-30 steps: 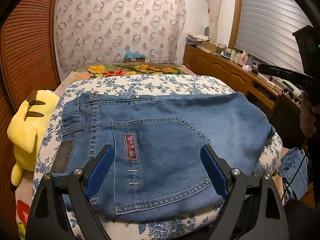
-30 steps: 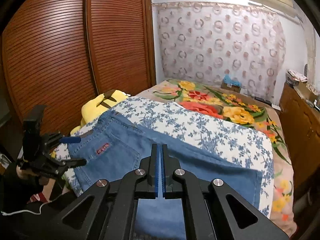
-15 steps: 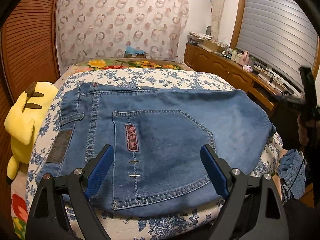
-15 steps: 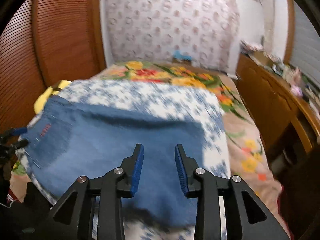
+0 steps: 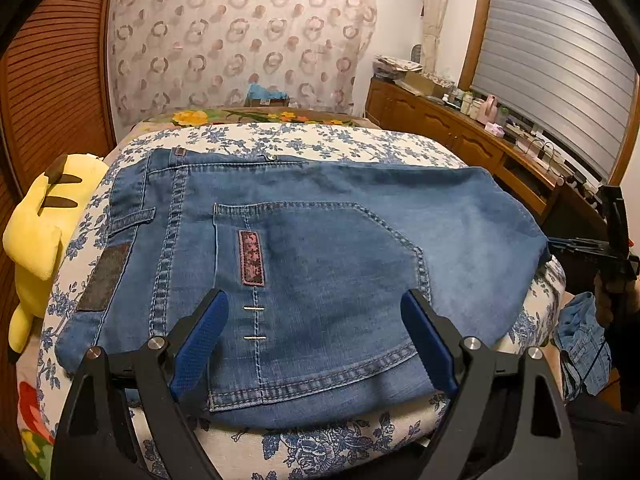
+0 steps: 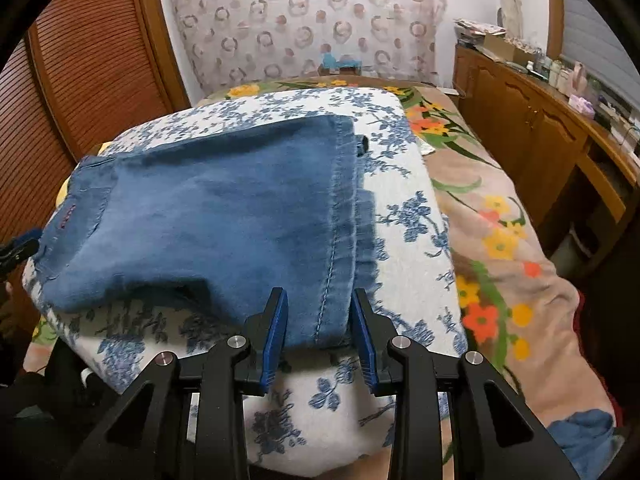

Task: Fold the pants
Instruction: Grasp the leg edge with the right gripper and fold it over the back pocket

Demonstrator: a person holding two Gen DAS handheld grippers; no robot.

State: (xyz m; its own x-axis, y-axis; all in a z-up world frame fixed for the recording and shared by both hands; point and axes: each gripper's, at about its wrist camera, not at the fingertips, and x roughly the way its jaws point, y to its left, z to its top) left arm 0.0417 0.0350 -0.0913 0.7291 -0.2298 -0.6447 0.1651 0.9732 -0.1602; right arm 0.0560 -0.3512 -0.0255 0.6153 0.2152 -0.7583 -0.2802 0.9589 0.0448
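The jeans (image 5: 320, 272) lie already folded on the floral cushion (image 6: 412, 216) atop the bed (image 6: 520, 248), directly ahead of both grippers; the waistband end sits before the left gripper (image 5: 316, 340), the hem end (image 6: 344, 216) before the right gripper (image 6: 320, 332). The step in hand appears to be seizing the hem end for a further fold toward the waist; to do it well, the right gripper should take all stacked layers squarely at the stitched edge, lift only slightly, and carry the end over evenly, so no layer slips or skews. Left gripper: spread wide, above the back pocket (image 5: 316, 300), holding nothing. Right gripper: partly open, straddling the near hem corner; contact with the denim cannot be confirmed, and nothing is pinched yet.
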